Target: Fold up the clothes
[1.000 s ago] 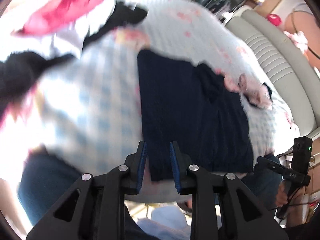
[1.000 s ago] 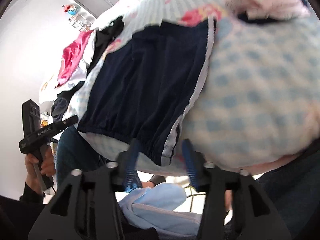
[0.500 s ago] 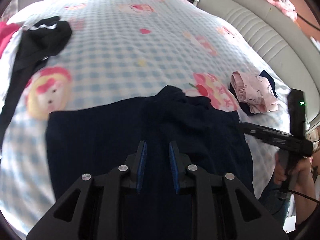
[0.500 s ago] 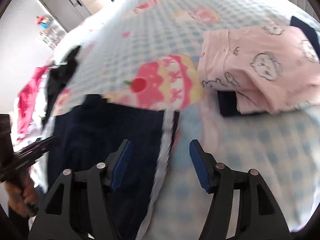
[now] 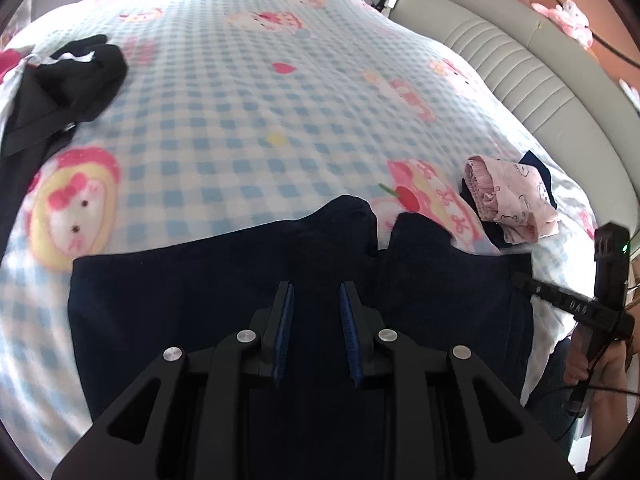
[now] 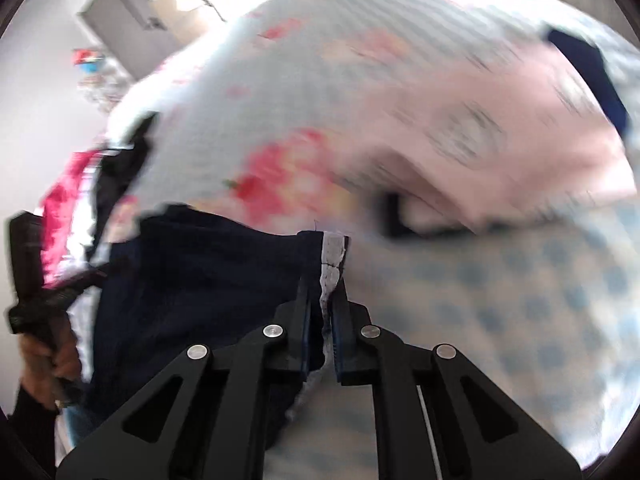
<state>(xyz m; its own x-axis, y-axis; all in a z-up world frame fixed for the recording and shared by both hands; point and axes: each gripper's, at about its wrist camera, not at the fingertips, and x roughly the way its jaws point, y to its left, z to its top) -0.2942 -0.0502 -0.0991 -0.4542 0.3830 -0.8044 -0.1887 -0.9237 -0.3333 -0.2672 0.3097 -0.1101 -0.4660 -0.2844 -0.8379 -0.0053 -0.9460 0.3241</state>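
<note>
Pinching navy shorts (image 6: 208, 280) hem, right gripper (image 6: 325, 300) clamped.

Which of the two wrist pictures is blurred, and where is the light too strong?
Right wrist view: motion blur smears the pink garment and checked blanket; only the right gripper, shut on the navy shorts, is sharp. Left wrist view: mostly sharp, overexposed at the top-left; fisheye bends the headboard.
</note>
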